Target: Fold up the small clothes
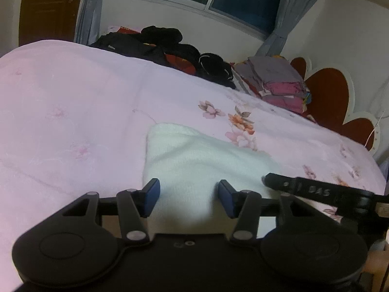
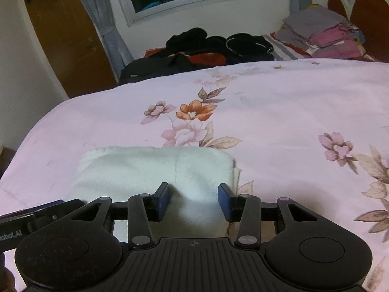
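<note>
Two views. Left wrist: the left gripper, jaws spread and empty, sits at the near edge of a white cloth on the bed. Right wrist: the right gripper, likewise spread, faces the cloth's near edge; its long axis runs crosswise, equally near both.

Bed covered by a pale pink sheet printed with flowers, an orange bloom among pink ones. Near edge: a white cloth, folded, lying flat on the sheet, with a seam running front to back in the right wrist view. Far edge, by the window wall: a heap of dark clothes with red patches. Beside the heap, toward the headboard: a stack of folded laundry, grey on top, pink beneath. The heap and the stack lie well apart from the white cloth.
</note>
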Demonstrator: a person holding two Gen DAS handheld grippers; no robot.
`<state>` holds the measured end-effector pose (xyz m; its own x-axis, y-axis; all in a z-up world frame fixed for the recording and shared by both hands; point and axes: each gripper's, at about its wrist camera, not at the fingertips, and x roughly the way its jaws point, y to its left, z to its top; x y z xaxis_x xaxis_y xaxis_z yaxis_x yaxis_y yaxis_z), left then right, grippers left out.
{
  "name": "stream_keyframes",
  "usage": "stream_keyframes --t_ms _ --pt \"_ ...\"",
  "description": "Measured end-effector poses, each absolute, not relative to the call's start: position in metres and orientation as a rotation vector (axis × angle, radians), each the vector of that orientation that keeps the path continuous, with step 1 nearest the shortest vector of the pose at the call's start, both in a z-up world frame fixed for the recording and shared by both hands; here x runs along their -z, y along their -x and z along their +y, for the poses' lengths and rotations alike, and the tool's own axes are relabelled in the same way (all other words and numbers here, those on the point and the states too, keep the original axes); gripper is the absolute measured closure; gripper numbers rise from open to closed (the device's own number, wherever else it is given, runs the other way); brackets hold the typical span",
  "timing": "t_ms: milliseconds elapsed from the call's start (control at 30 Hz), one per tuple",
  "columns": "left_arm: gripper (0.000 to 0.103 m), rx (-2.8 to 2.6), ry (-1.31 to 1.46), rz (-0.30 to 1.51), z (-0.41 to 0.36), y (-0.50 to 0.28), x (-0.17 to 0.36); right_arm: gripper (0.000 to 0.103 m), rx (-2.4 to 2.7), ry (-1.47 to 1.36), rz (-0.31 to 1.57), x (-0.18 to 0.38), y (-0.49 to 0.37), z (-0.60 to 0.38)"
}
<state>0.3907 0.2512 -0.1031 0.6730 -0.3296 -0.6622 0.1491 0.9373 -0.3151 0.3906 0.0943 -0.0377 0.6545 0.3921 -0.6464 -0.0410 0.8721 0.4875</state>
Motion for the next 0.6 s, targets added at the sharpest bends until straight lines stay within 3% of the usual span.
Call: stream_keyframes --t_ms 200,600 --pt "0.052 0.298 0.215 0.792 0.263 -0.343 0.101 0.059 -0.310 -0.442 0.796 0.008 -0.328 0.082" --pt "0.051 0.323 0.159 0.886 0.250 -0.292 0.124 0.059 -0.222 -0.366 0.914 0.042 -0.269 0.088"
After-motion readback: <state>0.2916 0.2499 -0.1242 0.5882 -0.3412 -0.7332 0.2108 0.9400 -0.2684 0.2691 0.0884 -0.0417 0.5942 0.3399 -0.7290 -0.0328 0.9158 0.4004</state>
